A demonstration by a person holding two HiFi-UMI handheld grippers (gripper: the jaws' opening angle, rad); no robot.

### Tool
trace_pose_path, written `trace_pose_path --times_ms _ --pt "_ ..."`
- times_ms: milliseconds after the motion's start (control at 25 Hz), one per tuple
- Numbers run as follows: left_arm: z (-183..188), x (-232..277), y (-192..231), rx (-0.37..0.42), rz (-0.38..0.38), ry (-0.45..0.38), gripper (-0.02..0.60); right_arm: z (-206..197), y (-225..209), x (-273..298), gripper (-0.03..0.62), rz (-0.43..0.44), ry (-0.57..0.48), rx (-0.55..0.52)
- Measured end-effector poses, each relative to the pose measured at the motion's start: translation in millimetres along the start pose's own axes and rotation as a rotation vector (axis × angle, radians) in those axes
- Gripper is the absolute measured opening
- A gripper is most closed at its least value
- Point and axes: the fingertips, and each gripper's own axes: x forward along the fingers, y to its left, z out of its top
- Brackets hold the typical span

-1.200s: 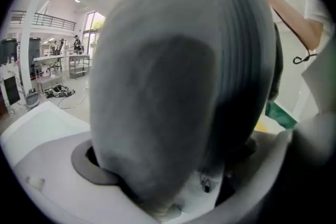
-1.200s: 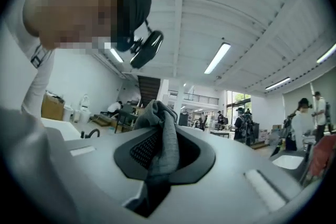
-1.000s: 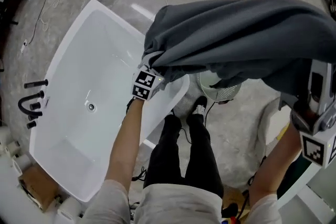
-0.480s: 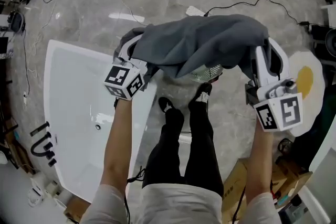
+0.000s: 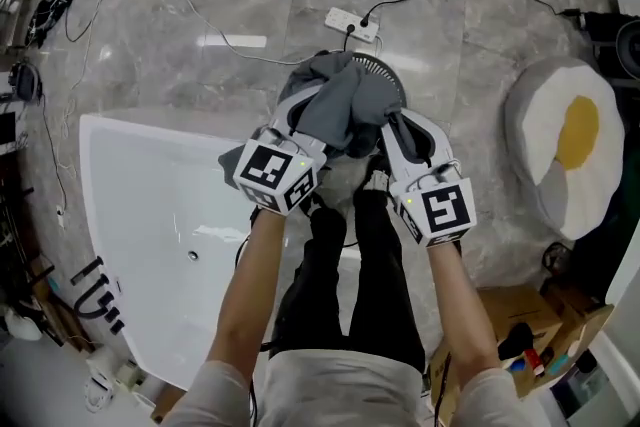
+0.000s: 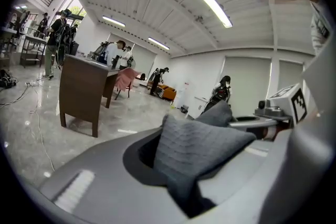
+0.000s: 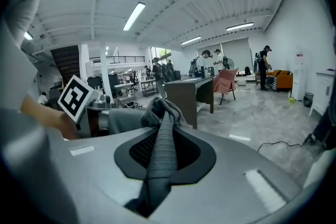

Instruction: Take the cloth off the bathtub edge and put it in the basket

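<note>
Pinching cloth (image 5: 345, 103) above basket rim (image 5: 386, 73): left tool (image 5: 304, 109), right tool (image 5: 393, 128); bathtub edge (image 5: 150, 123) alongside.

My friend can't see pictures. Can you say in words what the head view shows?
Looking down from above, a person's left hand-held gripper and right hand-held gripper both pinch a bunched grey cloth over a round wire basket. A white bathtub is at the left.
</note>
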Motion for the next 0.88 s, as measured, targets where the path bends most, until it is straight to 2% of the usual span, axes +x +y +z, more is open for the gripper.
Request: trace_pose_path --times_ms 560,720,880 --pt "-50 89 -38 -0.048 -0.02 0.104 0.109 -123 -71 1 0.035 -0.041 0.185 0.321" --pt "-76 93 -25 -0.091 0.015 0.135 0.109 -149 -80 10 0.035 -0.016 0.22 0.37" --pt "-108 80 5 -0.137 0.097 0.177 0.109 -174 -75 26 0.035 0.031 0.258 0.399"
